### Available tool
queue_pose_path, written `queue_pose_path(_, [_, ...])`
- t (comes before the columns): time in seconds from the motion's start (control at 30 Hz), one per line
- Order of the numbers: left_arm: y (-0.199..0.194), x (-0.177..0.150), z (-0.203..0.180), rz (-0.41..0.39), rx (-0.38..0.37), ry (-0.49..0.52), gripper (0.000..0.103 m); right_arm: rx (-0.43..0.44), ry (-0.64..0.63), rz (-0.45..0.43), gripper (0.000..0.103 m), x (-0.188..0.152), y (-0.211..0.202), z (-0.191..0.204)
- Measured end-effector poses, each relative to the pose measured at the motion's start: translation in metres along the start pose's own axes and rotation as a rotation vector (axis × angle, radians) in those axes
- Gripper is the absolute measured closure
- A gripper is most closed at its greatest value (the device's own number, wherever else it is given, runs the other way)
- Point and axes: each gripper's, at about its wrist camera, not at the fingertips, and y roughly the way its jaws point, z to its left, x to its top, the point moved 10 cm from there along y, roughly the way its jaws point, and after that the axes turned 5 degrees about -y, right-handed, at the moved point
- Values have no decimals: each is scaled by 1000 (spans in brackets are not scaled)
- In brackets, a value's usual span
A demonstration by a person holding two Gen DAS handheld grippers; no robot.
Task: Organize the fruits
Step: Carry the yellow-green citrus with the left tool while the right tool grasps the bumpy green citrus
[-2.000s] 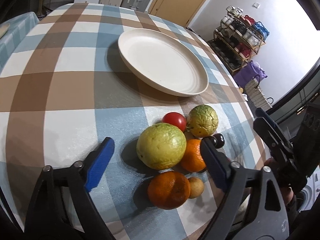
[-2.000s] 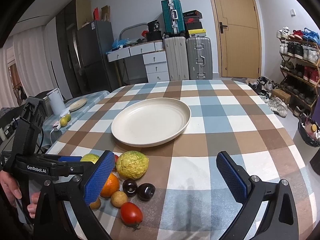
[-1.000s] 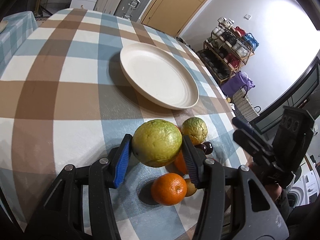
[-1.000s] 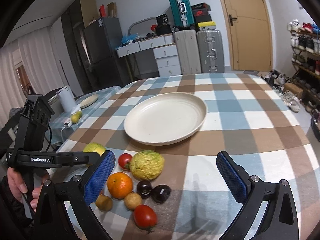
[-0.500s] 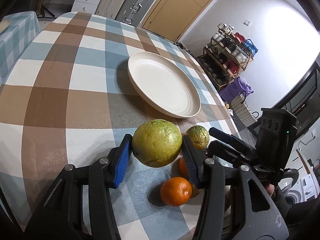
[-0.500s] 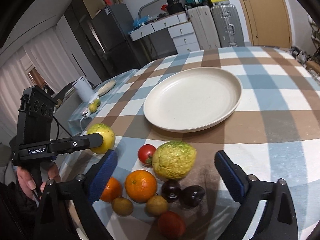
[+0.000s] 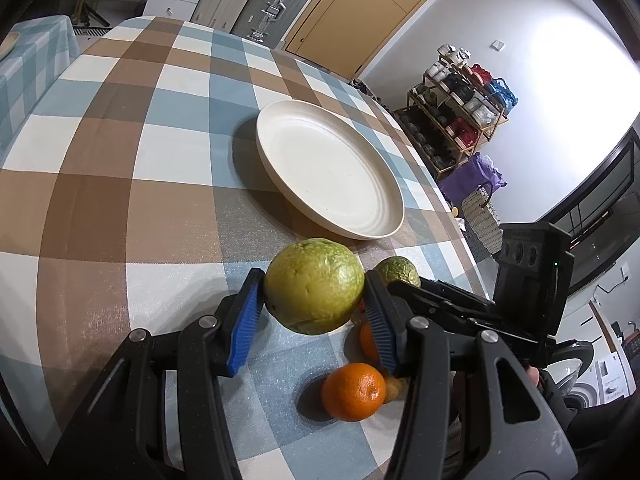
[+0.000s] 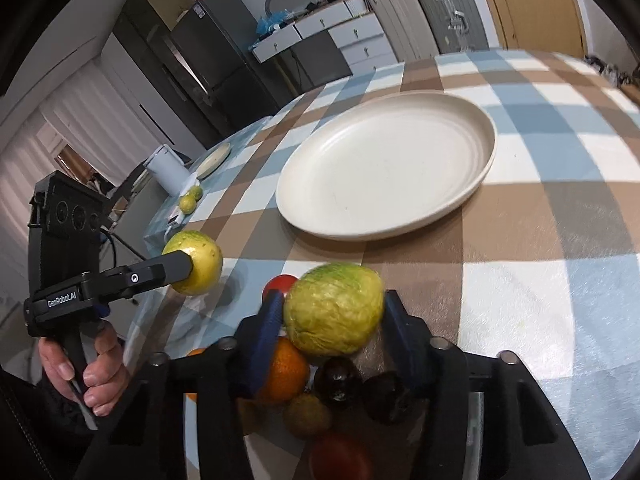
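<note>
Left wrist: checkered tablecloth [image 7: 120, 208]; left gripper [image 7: 316, 312] pinches green fruit [image 7: 314, 286]; right gripper [image 8: 332, 316] closing on bumpy fruit [image 8: 334, 308].

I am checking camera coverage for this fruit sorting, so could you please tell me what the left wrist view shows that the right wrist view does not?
Only the left wrist view shows the shoe rack, the purple bag and the left gripper head-on, shut on a smooth green fruit.

Only the right wrist view shows the fridge, the two dark plums, the person's hand on the left handle, and the right gripper, whose jaws have just been closing, around a bumpy green fruit.

Both show the empty plate, the checked tablecloth, oranges and suitcases.
</note>
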Motion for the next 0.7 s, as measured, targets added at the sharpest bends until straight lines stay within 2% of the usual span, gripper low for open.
queue_pose_path(0.43, [7,10,-12,-5,22,25,56,58,43,-95,53,9,-26,-5])
queue_pose_path(0.7, [13,44,-29,-24,28,72,56,60,0,-155,53,43,-46,-7])
